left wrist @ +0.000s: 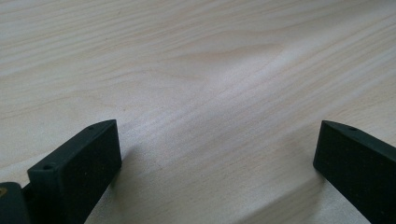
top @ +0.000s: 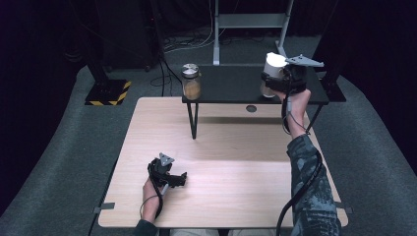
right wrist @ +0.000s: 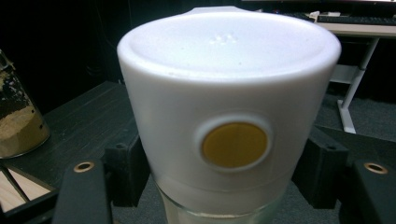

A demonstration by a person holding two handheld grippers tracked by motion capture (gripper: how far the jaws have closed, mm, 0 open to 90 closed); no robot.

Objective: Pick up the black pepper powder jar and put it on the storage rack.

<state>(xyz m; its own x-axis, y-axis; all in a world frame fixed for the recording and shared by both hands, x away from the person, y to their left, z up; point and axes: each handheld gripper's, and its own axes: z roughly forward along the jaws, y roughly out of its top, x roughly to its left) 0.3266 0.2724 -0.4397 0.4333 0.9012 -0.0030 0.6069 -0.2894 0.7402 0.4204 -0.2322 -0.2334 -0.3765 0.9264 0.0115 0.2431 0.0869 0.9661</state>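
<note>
Right gripper (right wrist: pixel 224 186) clamps white-lidded jar (right wrist: pixel 229 116).

High view overlooks table (top: pixel 221 147); gripper views close.

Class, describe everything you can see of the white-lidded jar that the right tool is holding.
The jar has a wide, smooth white lid that looks like plastic, slightly dished on top, with a round yellow-brown disc set in its side. Below the lid a band of clear glass shows. It stands upright at the right end of the black shelf. The right tool has its black jaws against either side of it, below the lid.
</note>
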